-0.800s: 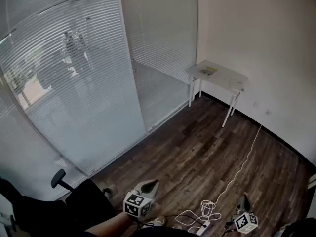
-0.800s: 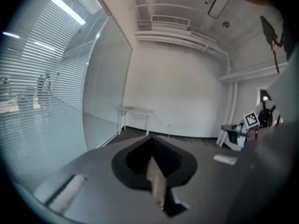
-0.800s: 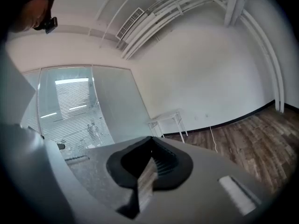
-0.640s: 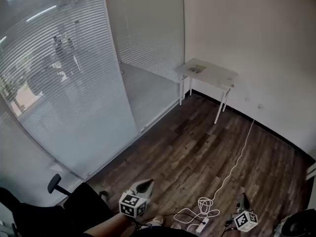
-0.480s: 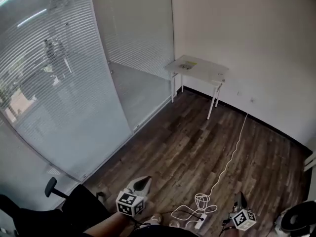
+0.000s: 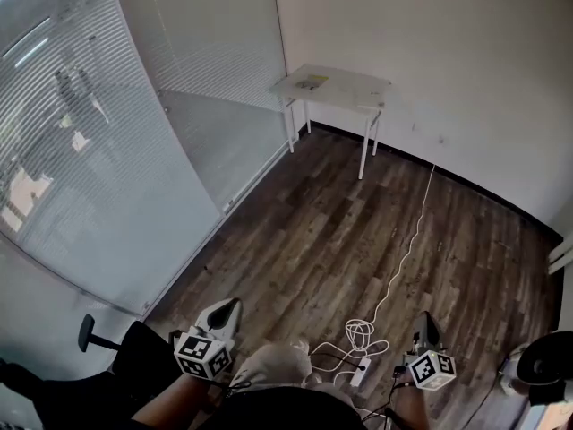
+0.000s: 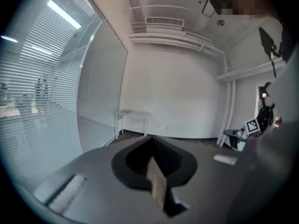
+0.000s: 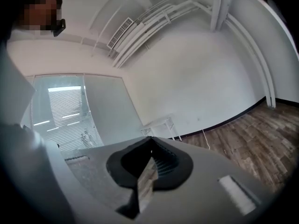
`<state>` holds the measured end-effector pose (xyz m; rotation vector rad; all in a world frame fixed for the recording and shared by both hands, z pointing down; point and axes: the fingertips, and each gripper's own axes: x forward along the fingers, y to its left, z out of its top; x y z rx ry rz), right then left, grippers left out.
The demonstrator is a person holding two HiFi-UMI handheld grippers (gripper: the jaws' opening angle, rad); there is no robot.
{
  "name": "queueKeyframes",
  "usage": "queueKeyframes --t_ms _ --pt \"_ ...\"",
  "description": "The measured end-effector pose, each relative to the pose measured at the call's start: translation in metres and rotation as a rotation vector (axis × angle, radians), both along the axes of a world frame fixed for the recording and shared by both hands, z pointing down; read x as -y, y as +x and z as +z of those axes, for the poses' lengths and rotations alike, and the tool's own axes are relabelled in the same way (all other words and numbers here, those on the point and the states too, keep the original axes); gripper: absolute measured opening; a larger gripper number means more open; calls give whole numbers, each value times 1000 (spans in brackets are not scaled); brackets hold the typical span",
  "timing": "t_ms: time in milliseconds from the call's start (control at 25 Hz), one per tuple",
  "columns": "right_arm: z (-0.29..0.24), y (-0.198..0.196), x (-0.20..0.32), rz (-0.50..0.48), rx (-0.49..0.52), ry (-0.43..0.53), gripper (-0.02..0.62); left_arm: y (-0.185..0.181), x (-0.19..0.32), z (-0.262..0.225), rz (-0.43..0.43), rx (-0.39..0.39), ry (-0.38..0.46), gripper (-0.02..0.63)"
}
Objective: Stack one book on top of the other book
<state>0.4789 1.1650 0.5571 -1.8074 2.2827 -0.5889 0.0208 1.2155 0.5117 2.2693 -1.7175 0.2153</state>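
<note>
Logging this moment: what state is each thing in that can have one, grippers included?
left gripper, shut, nothing between the jaws
right gripper, shut, nothing between the jaws
table, upright by the wall, far across the floor
yellowish item, lying flat on the table, too small to identify
cable, on the floor, partly coiled
power strip, lying on the floor
blinds, lowered
</note>
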Motion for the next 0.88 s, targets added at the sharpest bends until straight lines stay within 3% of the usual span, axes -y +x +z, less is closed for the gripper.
queueKeyframes --t_ms 160,280,400,520,760,880 --pt "-22 -27 28 -58 -36 33 3 -29 15 11 -43 25 -48 6" --pt "-34 -41 49 -83 -72 37 3 -30 50 14 -44 -6 -27 6" --pt "-20 -43 68 -69 -113 -24 3 -20 90 11 -3 -47 3 6" --pt "-8 -50 95 -17 -135 -100 3 -25 126 0 59 -23 36 6" --pt "-31 -117 163 -47 -145 -79 3 -88 196 -1 41 -2 36 6" --pt "-35 -132 198 -33 -159 -99 3 -108 239 -8 49 -9 44 6"
